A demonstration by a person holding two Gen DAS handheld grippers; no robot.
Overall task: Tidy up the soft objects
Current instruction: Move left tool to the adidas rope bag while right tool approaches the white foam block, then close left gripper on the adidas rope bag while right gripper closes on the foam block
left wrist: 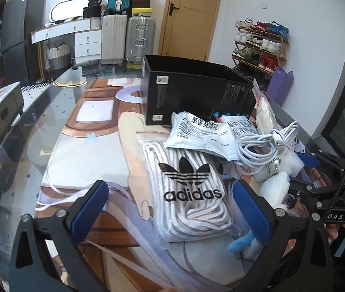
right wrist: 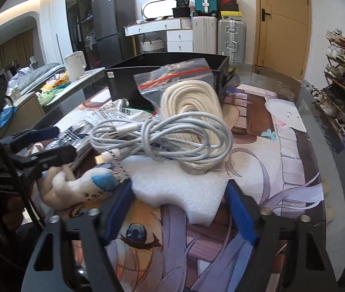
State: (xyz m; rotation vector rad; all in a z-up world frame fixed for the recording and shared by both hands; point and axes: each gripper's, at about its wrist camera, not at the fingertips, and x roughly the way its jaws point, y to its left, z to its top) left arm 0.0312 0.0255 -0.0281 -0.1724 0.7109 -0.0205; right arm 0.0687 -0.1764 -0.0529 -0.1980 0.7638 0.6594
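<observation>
Left hand-held gripper [left wrist: 170, 209] open over adidas bag [left wrist: 187, 189], white foam [right wrist: 179, 185] seemingly between right hand-held gripper [right wrist: 181, 209]

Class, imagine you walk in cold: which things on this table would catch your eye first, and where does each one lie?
The clear adidas bag of white laces lies between the open left gripper fingers. Behind it stands an open black box. Beside it, a coiled white charging cable rests on a bagged coil of cream rope, with white foam lying in front, just ahead of the open right gripper.
</observation>
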